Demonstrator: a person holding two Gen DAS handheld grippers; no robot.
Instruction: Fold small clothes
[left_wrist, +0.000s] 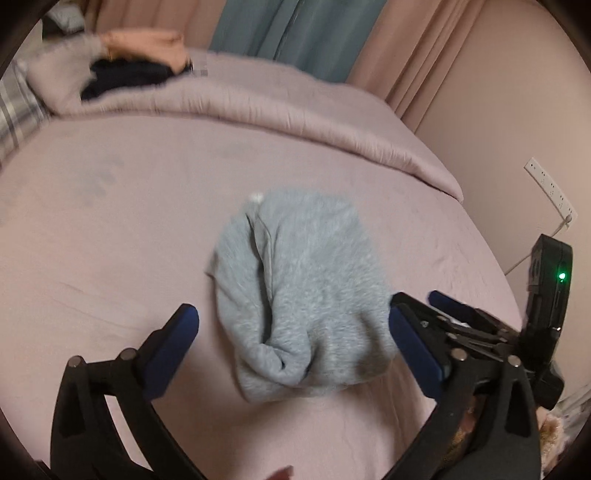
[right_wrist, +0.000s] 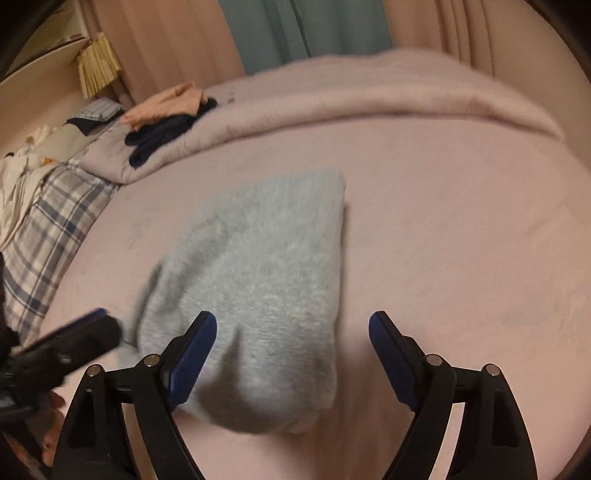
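Right now a grey fleece garment (left_wrist: 303, 291) lies bunched and partly folded on the pink bedsheet (left_wrist: 110, 229), sitting in the middle of the left wrist view and left of centre in the right wrist view (right_wrist: 255, 288). Both tools hang over its near edge. The left gripper (left_wrist: 294, 339) has its jaws spread wide, one blue pad on either side of the cloth, gripping nothing. The right gripper (right_wrist: 292, 345) is likewise wide apart and holds nothing; its left pad lies over the garment's lower edge, its right pad over bare sheet. In the left wrist view the right gripper (left_wrist: 424, 301) shows at the lower right, close beside the cloth. A rolled pink duvet (right_wrist: 369, 99) crosses the upper frame, with dark and peach clothes (right_wrist: 162, 122) piled at the upper left, near a plaid pillow (right_wrist: 44, 236).
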